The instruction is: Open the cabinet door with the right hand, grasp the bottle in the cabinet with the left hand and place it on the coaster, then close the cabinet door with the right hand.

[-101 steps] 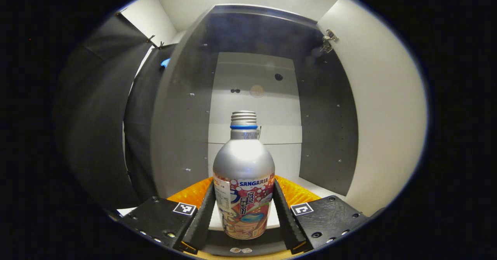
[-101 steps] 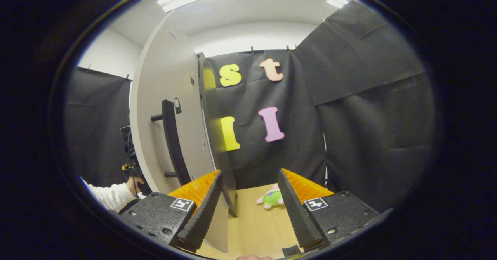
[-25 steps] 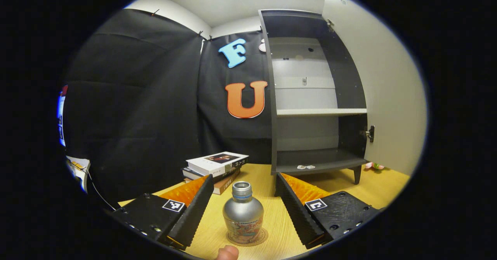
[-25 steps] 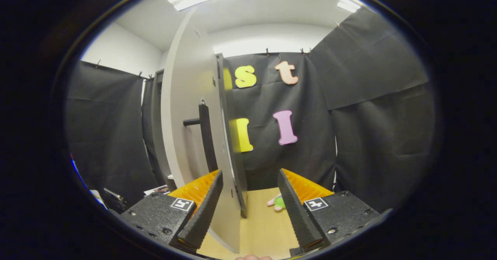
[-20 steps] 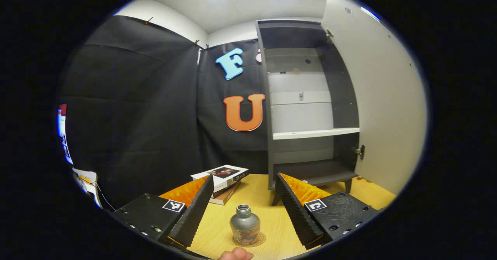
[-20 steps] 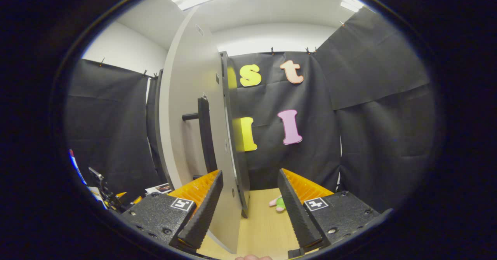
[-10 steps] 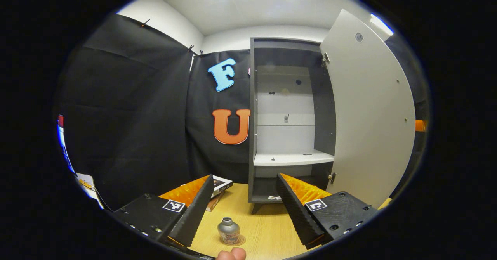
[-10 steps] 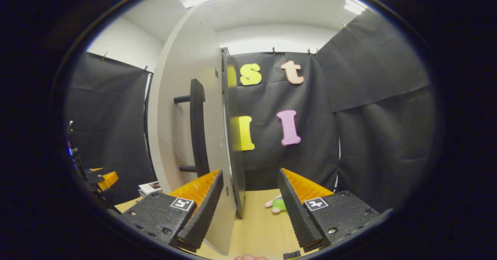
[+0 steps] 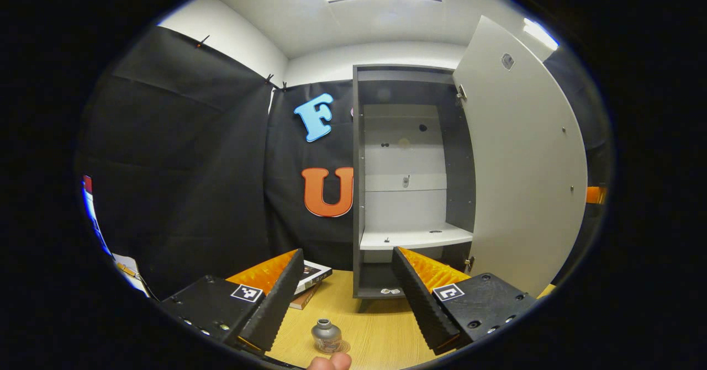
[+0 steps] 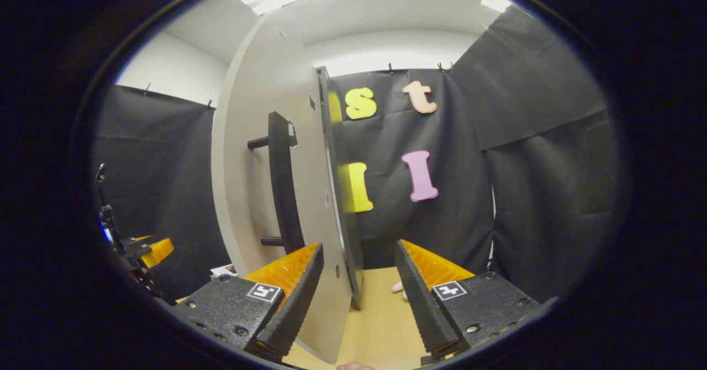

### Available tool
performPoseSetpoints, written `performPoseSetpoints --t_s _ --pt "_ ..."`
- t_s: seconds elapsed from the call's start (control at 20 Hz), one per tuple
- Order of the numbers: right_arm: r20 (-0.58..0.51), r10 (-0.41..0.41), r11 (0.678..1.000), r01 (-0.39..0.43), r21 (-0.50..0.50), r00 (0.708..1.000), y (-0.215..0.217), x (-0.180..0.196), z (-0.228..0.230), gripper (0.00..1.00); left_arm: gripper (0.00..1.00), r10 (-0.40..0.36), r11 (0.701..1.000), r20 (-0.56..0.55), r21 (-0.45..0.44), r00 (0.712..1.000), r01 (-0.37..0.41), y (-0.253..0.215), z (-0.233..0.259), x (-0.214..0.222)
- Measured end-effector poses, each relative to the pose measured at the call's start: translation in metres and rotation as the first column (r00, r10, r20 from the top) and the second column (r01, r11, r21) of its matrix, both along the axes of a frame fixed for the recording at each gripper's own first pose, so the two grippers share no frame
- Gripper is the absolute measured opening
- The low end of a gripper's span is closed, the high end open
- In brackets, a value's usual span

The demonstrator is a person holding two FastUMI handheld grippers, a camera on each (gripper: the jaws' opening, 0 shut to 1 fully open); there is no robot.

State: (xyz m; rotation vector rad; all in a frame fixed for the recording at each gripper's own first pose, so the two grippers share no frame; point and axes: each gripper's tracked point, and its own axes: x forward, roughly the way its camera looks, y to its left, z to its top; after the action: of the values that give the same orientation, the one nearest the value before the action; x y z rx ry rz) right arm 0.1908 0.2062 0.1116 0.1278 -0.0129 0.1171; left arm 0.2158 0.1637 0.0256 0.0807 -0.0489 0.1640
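Note:
The silver bottle (image 9: 326, 336) stands upright on a round coaster (image 9: 343, 347) on the wooden table, released. My left gripper (image 9: 347, 255) is open, pulled back from and above it, and faces the dark cabinet (image 9: 411, 154). The cabinet's pale door (image 9: 525, 160) stands wide open at the right. In the right gripper view the same door (image 10: 248, 154) is seen from outside, with its dark bar handle (image 10: 281, 182). My right gripper (image 10: 358, 247) is open and the door's free edge runs down between its fingers; whether they touch it I cannot tell.
A stack of books (image 9: 312, 276) lies on the table left of the cabinet. A white shelf (image 9: 414, 238) crosses the cabinet's inside. A pink plush toy (image 10: 397, 287) peeks out on the table behind the door. The left gripper (image 10: 150, 251) shows far left.
The bottle, held inside the cabinet five seconds ago, now stands on the coaster. My left gripper has kept backing away and rising. My right gripper has crept closer to the door's edge.

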Motion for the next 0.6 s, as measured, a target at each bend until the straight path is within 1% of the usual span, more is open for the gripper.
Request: performPoseSetpoints --t_s 0.15,0.4,0.6 --pt "-0.01 0.044 0.999 -0.044 0.0 0.999 0.01 0.002 0.0 0.86 0.95 0.013 1.0 -0.001 -0.004 1.0 -0.013 0.002 -0.002 -0.001" --pt "-0.01 0.12 0.992 -0.121 -0.026 0.993 0.028 0.007 0.002 0.86 0.96 -0.01 1.0 -0.02 -0.012 1.0 0.01 0.002 -0.01 -0.002" --pt "0.005 0.194 0.98 -0.194 -0.035 0.981 0.057 -0.002 0.001 0.86 0.96 -0.025 1.0 -0.037 -0.011 0.999 0.025 0.003 -0.018 -0.003"
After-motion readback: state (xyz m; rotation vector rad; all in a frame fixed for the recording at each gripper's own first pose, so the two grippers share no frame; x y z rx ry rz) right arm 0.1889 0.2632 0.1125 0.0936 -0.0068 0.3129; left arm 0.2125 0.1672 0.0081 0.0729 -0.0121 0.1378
